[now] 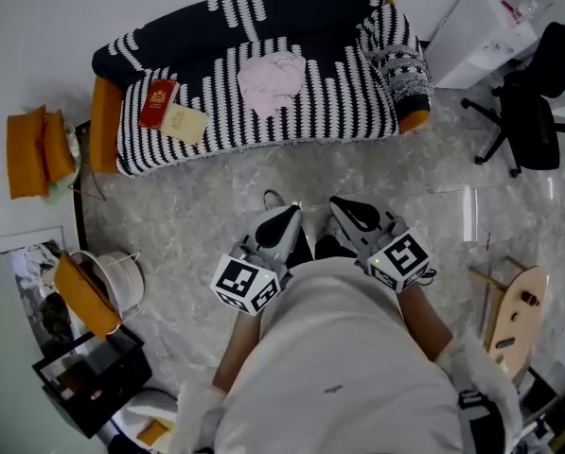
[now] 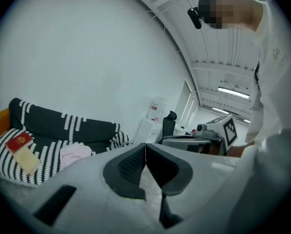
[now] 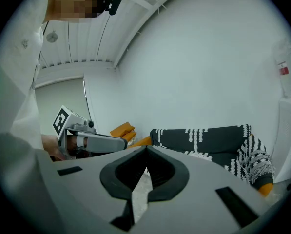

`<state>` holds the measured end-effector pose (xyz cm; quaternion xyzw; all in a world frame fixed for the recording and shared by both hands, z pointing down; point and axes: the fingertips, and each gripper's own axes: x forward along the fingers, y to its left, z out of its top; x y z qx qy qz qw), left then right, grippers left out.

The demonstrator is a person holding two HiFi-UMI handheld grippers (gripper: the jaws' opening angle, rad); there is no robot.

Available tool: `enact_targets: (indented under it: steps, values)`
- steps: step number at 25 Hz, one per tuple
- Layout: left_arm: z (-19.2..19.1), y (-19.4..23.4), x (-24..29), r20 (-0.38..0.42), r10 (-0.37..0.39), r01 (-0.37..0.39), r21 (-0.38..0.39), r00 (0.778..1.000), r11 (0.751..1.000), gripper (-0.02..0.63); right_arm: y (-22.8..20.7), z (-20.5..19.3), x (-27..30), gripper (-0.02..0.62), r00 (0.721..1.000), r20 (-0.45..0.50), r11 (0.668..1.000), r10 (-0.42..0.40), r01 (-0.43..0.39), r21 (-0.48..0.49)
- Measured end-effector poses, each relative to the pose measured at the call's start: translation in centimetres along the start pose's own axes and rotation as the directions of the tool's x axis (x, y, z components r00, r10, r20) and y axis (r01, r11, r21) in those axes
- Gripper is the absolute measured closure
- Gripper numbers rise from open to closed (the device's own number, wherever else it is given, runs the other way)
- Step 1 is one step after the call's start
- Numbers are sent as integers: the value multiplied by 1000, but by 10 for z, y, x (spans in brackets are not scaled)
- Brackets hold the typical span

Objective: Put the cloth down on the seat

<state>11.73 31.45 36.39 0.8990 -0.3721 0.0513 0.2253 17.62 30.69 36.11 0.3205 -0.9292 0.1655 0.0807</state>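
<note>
A red booklet (image 1: 158,102) touches a pale yellow card (image 1: 186,122); orange cushions (image 1: 38,149) lie far left, a black office chair (image 1: 531,102) far right

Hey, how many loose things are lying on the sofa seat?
3: a pink cloth in the middle, a red booklet near the left end, a pale yellow packet right beside it. The striped cover could hide something small.

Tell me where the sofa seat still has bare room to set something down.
The widest free patch of the seat lies between the pink cloth and the patterned right armrest. A narrower strip sits between the cloth and the pale card. The left end is crowded: red booklet beside the card.
</note>
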Motion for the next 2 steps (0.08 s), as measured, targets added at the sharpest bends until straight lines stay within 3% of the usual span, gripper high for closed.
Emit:
enact_targets:
  steps: [2]
  values:
    - [-1,-2,1,-3,-3,3,3,1000,1000,594,0,-2,-1,588,1000,1,1000,0,0,17]
